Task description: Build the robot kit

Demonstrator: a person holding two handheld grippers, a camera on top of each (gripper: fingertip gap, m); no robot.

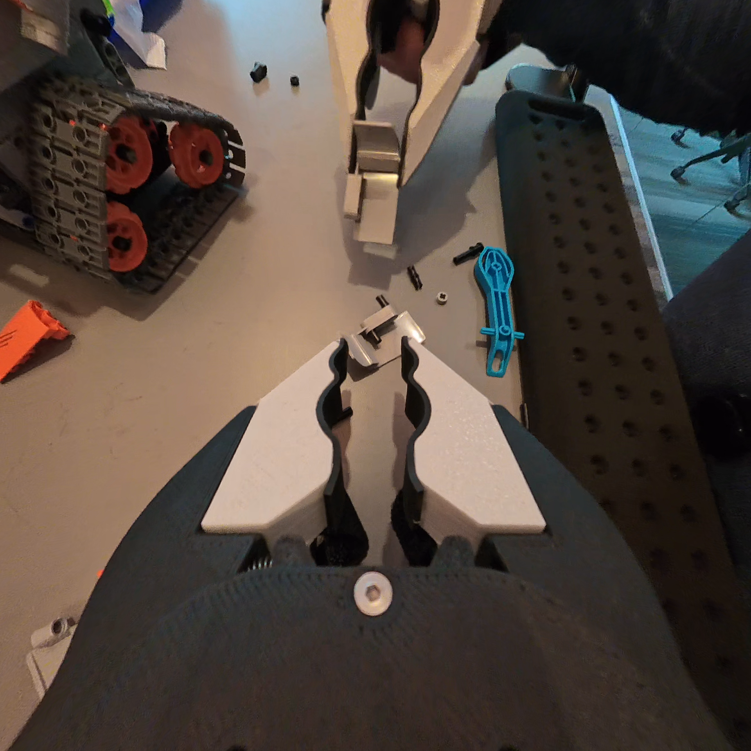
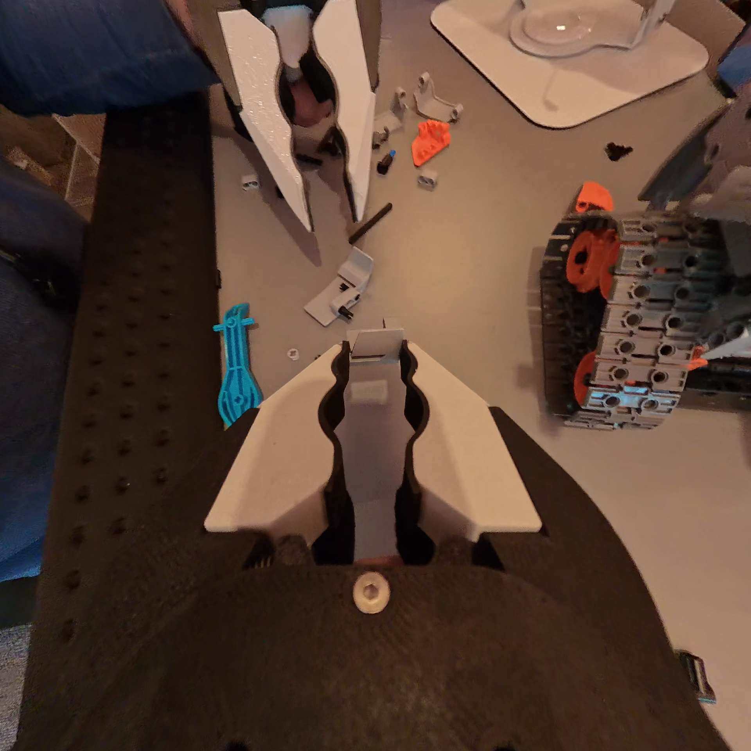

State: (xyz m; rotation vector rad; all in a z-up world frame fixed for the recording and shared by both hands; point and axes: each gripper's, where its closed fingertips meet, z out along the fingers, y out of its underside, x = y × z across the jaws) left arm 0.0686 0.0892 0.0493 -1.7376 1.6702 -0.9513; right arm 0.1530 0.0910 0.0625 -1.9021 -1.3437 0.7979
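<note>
1. The right gripper is clamped on a grey panel piece at its fingertips, raised above the grey table.
2. The left gripper stands parted over a second grey panel piece (black pin attached), lying flat.
3. Just beside lie a blue tool and a black perforated board.
4. Farther off sits a tracked model with orange wheels.

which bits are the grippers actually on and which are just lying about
At the grippers: grey plate, clamped in the right gripper; grey bracket with a black pin, on the table just off the open left gripper.

Lying about: blue tool, tracked vehicle, orange piece, loose black pins, small grey ring.
</note>
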